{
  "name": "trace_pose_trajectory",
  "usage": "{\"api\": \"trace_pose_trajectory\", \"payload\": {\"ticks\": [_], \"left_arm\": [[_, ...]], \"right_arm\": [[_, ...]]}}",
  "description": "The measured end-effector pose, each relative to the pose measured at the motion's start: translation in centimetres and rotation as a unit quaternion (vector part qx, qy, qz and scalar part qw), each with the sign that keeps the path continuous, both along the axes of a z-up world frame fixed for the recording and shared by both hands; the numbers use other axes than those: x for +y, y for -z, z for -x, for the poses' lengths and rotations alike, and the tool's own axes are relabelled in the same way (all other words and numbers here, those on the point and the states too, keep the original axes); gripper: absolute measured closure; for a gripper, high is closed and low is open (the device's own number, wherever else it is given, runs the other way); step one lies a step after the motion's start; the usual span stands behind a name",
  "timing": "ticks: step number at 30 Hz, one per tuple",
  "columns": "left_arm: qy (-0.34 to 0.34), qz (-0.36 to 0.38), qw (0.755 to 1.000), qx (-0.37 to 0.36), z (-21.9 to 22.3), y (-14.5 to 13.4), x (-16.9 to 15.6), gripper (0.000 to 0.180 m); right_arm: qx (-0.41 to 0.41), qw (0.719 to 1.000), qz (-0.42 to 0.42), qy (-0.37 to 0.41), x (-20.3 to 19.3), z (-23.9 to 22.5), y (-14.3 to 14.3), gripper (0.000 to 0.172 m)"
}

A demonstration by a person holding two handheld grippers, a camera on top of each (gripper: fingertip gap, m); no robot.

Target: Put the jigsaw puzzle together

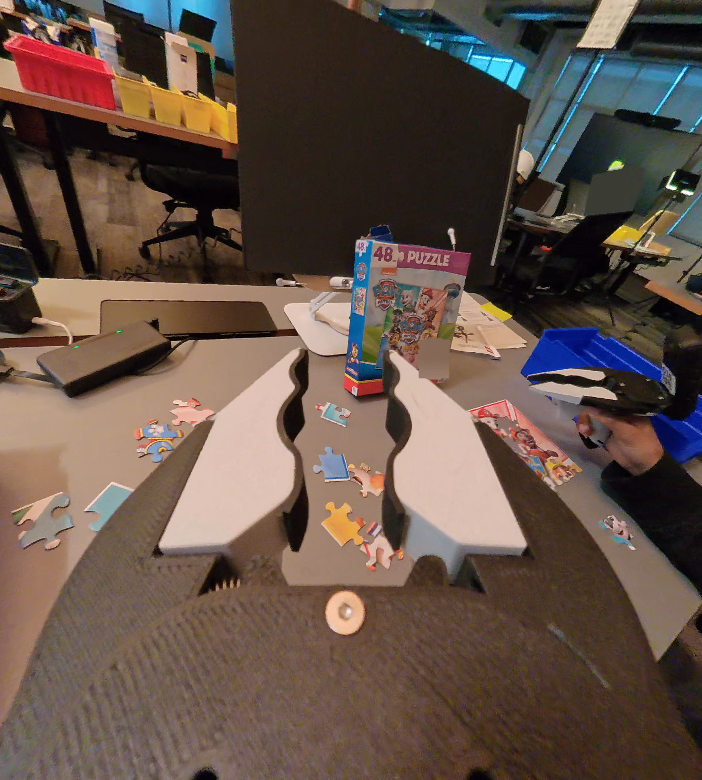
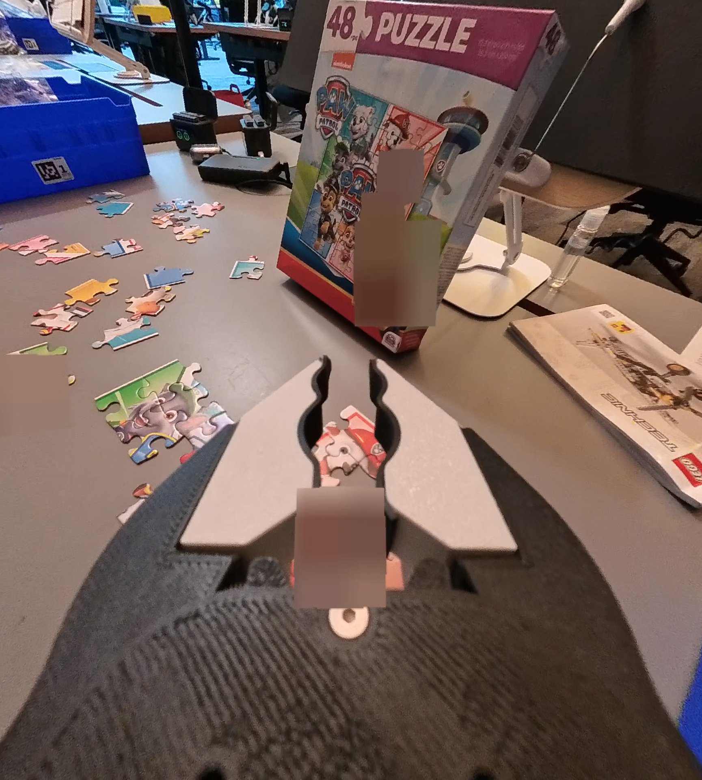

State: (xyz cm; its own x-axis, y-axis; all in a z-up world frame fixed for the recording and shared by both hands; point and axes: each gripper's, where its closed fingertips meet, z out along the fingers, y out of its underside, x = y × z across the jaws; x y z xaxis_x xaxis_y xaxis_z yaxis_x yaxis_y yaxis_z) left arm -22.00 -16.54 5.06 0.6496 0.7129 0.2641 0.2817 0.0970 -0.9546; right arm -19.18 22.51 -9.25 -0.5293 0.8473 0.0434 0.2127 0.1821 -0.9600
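My left gripper [image 1: 344,354] is open and empty, hovering over the grey table [image 1: 222,371]. Loose puzzle pieces lie below its jaws: a teal one [image 1: 334,413], a blue one [image 1: 332,464] and a yellow one [image 1: 342,523]. A colourful puzzle box [image 1: 408,312] stands upright just beyond it. My right gripper [image 2: 348,365] is open with a narrow gap and holds nothing. It hovers over a joined red-and-white puzzle section [image 2: 349,447] lying flat on the table. The left wrist view shows this gripper [image 1: 537,380] above that section [image 1: 526,443], held by a hand.
A joined green-and-grey section [image 2: 159,405] and several loose pieces [image 2: 87,291] lie to the left. A blue bin [image 2: 45,139], a black power brick [image 1: 104,356], a white stand base [image 2: 505,274], a small clear bottle [image 2: 577,249] and an open booklet [image 2: 636,392] sit around. The grippers' ends are close to 40 centimetres from one another. To the black power brick [image 1: 104,356]: left tips about 35 centimetres, right tips about 55 centimetres. It turns up in the right wrist view [image 2: 230,164] as well.
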Motion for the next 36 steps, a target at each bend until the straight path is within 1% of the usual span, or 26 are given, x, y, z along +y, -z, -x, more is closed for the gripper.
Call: {"api": "trace_pose_trajectory", "payload": {"ticks": [7, 11, 16, 23, 30, 36], "left_arm": [[0.023, -0.012, 1.0, -0.01, -1.0, -0.5, -0.3, 0.145], [0.006, -0.001, 1.0, -0.014, -0.9, -0.1, -1.3, 0.145], [-0.006, 0.022, 0.999, -0.048, -0.9, 1.8, -2.7, 0.145], [-0.05, 0.042, 0.995, -0.071, -1.6, 3.6, -5.6, 0.144], [-0.09, 0.058, 0.992, -0.071, -3.5, 4.1, -8.3, 0.142], [-0.106, 0.059, 0.991, -0.063, -4.8, 3.6, -9.4, 0.142]], "right_arm": [[0.004, 1.0, 0.0, 0.011, 0.6, 0.2, 0.1, 0.156], [0.004, 1.0, 0.0, 0.014, 0.6, 0.2, 0.2, 0.156], [0.005, 1.0, 0.001, 0.011, 0.3, 0.2, 0.2, 0.156], [0.011, 1.0, -0.009, 0.0, -0.6, -0.1, -0.1, 0.156], [0.011, 1.0, -0.01, -0.007, -1.1, -0.2, -0.1, 0.156], [0.009, 1.0, -0.011, -0.013, -1.5, -0.2, 0.0, 0.156]]}}
